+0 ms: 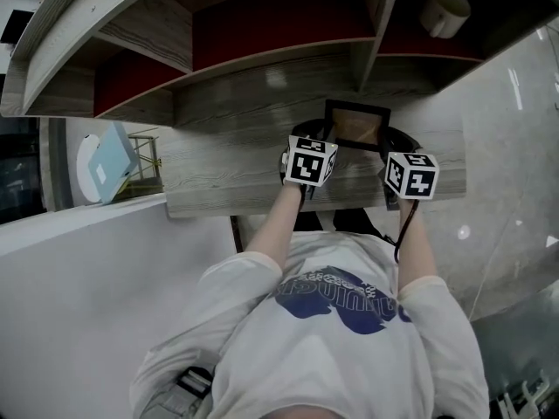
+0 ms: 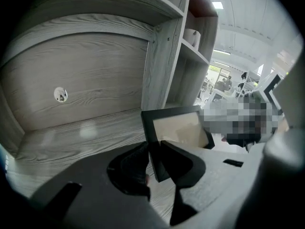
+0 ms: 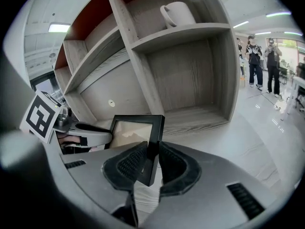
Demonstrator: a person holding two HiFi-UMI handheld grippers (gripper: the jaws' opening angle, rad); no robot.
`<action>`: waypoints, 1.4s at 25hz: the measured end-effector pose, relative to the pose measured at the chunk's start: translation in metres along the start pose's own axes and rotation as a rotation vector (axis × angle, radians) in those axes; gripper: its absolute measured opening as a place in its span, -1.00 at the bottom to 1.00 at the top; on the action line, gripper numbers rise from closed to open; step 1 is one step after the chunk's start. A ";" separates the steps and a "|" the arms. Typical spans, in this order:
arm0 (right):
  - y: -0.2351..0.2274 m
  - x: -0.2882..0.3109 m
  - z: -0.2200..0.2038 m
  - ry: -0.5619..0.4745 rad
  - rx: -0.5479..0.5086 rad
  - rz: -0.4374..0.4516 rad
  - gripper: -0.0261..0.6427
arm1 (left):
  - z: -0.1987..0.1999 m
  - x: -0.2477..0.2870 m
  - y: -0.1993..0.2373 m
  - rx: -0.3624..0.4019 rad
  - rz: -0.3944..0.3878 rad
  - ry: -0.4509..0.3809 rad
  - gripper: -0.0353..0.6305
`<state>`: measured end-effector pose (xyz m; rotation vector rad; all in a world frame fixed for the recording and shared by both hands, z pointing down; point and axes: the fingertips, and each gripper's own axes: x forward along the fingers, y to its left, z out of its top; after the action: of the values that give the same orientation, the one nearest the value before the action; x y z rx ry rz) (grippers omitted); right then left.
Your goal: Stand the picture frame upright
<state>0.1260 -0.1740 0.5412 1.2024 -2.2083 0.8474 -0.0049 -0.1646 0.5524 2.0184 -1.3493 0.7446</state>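
Closest is the person's white shirt [image 1: 349, 356], with both arms stretched over the wooden bench [image 1: 227, 168]. Left gripper [image 2: 153, 163] is clamped on the black picture frame [image 1: 354, 122] by its left edge and right gripper [image 3: 151, 162] by its right edge, jaws only narrowly apart, toward the bench's right end, below the shelf [image 1: 262, 42]

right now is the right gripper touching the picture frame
Touching. The right gripper view shows the right gripper shut on the picture frame, both pads pressed against its black side edge with no gap.
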 end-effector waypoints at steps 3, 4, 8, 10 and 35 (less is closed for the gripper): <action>-0.001 0.001 0.005 -0.022 -0.031 0.020 -0.71 | 0.003 0.002 0.001 0.010 0.030 -0.014 -0.64; -0.002 0.002 0.006 -0.029 -0.040 0.024 -0.71 | 0.004 0.002 0.001 0.012 0.038 -0.019 -0.64; -0.005 0.005 0.008 -0.043 -0.066 0.033 -0.71 | 0.008 0.004 0.000 0.014 0.049 -0.031 -0.64; -0.006 0.007 0.010 -0.049 -0.078 0.038 -0.71 | 0.010 0.006 0.001 0.013 0.052 -0.039 -0.64; -0.026 0.029 0.024 -0.133 -0.221 0.028 -0.70 | 0.020 0.035 0.007 0.028 0.084 -0.123 -0.64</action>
<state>0.1310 -0.2178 0.5512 1.1517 -2.3579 0.5302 0.0028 -0.2026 0.5651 2.0697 -1.5100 0.6894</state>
